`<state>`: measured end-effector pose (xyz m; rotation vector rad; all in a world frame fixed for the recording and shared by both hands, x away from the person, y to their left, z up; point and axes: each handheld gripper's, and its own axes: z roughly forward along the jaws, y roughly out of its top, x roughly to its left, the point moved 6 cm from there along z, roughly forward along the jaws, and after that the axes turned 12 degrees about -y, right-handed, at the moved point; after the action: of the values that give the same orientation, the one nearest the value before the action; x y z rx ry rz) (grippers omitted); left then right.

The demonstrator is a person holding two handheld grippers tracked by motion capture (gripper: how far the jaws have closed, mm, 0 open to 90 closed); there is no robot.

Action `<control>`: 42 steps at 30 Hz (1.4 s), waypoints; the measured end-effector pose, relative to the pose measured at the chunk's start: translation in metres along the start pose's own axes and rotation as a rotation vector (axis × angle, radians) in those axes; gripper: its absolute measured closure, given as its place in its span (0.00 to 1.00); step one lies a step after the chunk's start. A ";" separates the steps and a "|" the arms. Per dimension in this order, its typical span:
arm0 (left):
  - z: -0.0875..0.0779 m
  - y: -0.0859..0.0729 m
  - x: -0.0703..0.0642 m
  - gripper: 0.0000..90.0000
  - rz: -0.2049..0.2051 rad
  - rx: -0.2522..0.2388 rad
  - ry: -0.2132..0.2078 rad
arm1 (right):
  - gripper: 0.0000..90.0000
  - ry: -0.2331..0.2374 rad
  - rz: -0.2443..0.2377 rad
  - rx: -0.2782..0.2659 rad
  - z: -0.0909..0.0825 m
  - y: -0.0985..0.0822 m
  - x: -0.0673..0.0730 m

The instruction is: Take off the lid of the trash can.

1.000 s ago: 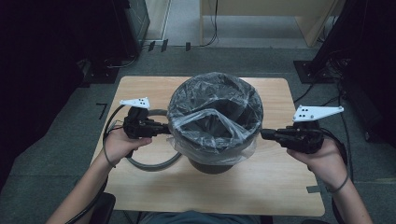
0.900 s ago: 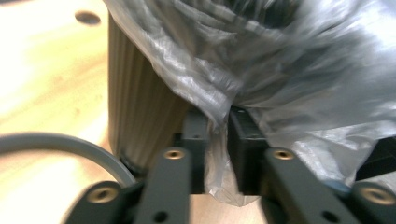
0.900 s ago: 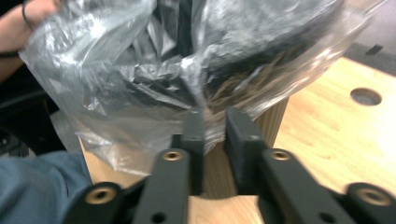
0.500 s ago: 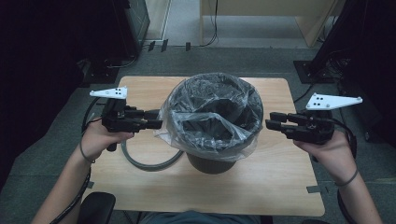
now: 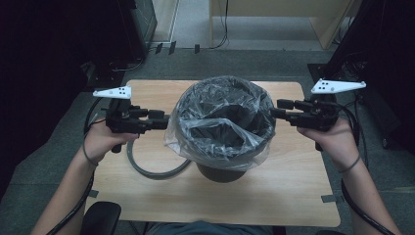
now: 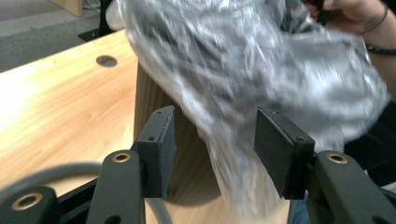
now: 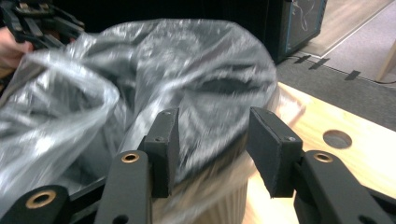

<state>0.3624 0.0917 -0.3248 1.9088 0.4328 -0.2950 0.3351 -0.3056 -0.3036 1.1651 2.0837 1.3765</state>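
Bag draped over the bin rim, both grippers letting go at the sides

The clear bag [image 5: 222, 122] is sitting in the bin [image 5: 220, 169] at the middle of the table [image 5: 293, 196], its edge folded out over the rim on both sides, so the lining looks largely done; what is probably left is tidying, since the film is bunching and sagging across the mouth and a loose flap is hanging down at the left. The left gripper [image 5: 164, 121] is hovering just beside that flap; its jaws have just been opening and are standing about half apart, a fold of bag hanging between the pads [image 6: 163, 144] without being pinched. The right gripper [image 5: 275, 108] is hovering at the opposite rim, its jaws likewise just opening to a middling gap, the bag-covered rim lying beyond the pads [image 7: 166, 144], gripping nothing.
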 end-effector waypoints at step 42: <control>0.024 0.024 0.067 0.79 -0.033 -0.020 0.107 | 0.83 0.006 -0.006 0.022 0.045 0.050 -0.003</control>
<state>0.4330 0.0723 -0.3405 1.9053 0.5371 -0.2099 0.3894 -0.2739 -0.2794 1.1635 2.1099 1.3591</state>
